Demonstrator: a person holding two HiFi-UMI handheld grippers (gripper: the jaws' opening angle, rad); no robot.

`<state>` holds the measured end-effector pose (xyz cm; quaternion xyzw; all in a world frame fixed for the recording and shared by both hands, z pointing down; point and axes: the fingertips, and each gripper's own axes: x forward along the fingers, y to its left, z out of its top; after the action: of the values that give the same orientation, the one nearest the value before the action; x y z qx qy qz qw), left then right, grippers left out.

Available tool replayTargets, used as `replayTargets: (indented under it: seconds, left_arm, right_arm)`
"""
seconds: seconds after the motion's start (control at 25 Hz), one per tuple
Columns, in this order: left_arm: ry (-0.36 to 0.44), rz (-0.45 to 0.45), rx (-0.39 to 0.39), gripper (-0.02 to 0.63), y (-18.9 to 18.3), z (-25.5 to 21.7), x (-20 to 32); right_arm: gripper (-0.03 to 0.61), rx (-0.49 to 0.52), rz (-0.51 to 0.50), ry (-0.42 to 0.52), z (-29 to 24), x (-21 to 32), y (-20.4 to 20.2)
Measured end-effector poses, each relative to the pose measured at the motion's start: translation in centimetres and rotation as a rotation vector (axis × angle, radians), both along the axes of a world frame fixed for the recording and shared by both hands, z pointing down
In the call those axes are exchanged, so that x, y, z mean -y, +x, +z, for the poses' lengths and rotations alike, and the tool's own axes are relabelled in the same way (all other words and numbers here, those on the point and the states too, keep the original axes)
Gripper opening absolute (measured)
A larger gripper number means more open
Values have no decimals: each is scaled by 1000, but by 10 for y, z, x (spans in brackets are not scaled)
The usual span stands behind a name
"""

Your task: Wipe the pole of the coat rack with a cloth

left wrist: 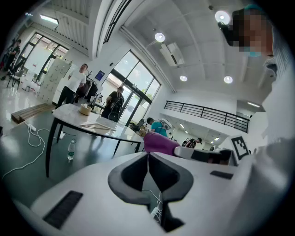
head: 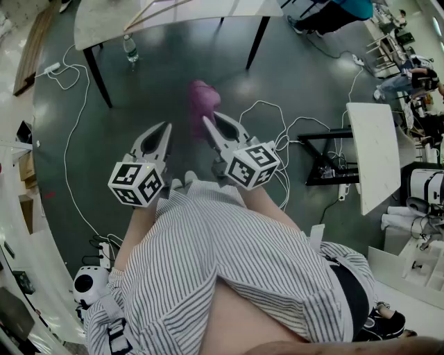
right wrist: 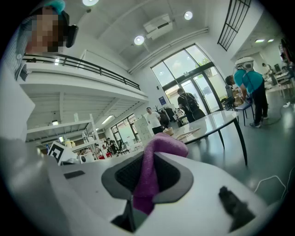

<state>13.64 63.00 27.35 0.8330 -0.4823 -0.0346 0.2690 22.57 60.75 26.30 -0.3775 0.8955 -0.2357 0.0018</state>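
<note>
A purple cloth (head: 202,97) hangs out past the tip of my right gripper (head: 207,122), which is shut on it. In the right gripper view the cloth (right wrist: 159,148) is pinched between the dark pads (right wrist: 126,174) and folds over the top of the jaws. My left gripper (head: 166,128) is held beside it at the left, shut with nothing in it; its jaws meet in a thin line (left wrist: 148,159). From the left gripper view the cloth (left wrist: 159,143) shows just to the right. Both grippers are held in front of the person's striped shirt. No coat rack shows in any view.
A dark-legged table (head: 159,17) stands ahead, with a water bottle (head: 130,48) on the floor under it. White cables (head: 69,139) trail over the grey floor. A white desk (head: 374,152) stands at the right. Several people stand near the glass doors (right wrist: 184,103).
</note>
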Motion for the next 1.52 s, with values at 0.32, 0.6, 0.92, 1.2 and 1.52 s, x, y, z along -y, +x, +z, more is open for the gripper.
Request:
replayTargets:
  seconds: [0.32, 0.6, 0.92, 1.2, 1.52]
  left_arm:
    - [14, 23, -2, 20, 16, 1, 14]
    - [13, 24, 0, 20, 22, 3, 15]
    - [15, -27, 25, 20, 25, 9, 25]
    - [3, -50, 2, 20, 38, 15, 42]
    - [-37, -88, -14, 20, 44, 31, 55]
  right_arm:
    - [67, 12, 1, -37, 8, 3, 1]
    - [66, -1, 10, -62, 15, 9, 6]
    - [66, 52, -25, -106, 24, 17, 14]
    - [67, 82, -85, -94, 21, 35, 14]
    - [67, 39, -106, -142, 41, 48, 24]
